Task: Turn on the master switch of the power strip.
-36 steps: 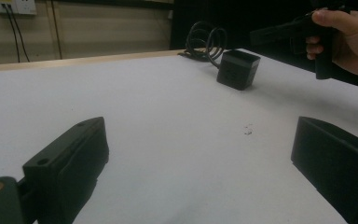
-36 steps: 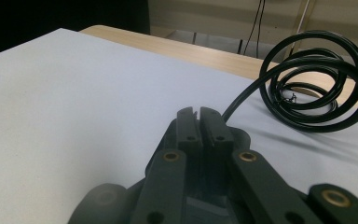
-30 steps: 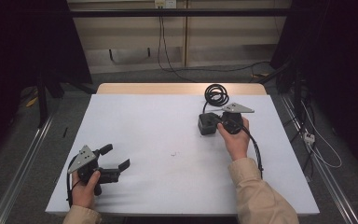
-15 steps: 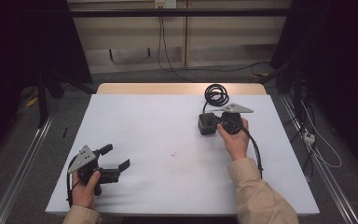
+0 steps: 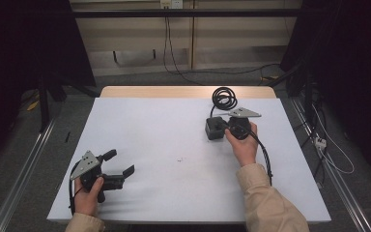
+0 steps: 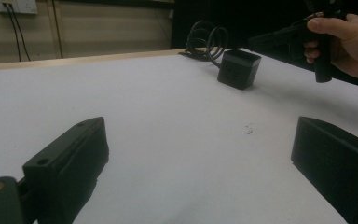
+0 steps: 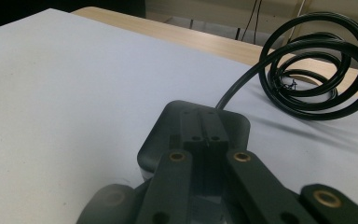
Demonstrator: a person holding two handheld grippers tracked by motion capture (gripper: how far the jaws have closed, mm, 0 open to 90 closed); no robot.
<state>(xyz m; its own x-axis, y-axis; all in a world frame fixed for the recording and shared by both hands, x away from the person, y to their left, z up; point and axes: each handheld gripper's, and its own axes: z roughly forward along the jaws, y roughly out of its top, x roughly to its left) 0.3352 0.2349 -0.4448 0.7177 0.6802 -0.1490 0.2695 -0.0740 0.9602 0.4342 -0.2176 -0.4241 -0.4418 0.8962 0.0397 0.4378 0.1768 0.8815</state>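
High view: a rectangular table with a matte white top and a bare pale-wood strip along its twelve-o'clock edge stands on a grey floor; beyond it run a beige wall, a wall socket and loose cables, with dark curtains at three and nine o'clock and metal rails along both sides. At about seven o'clock on the top, the person's left hand holds the left gripper, black with a grey triangular plate, its jaws spread wide over bare surface with nothing between them; the left gripper view shows both blocky jaws far apart above the white sheet. At about two o'clock the right hand, in a beige sleeve, holds the right gripper, whose jaws are drawn fully together; in the right gripper view their tips meet directly over the black power adapter, and whether they touch it cannot be told. The adapter, a smooth, round-cornered black block, sits flat on the top, just at the nine-o'clock side of the right gripper. Its glossy black cord is wound in a round coil at twelve o'clock of the block, near the wooden edge. A tiny dark speck marks the centre of the sheet.
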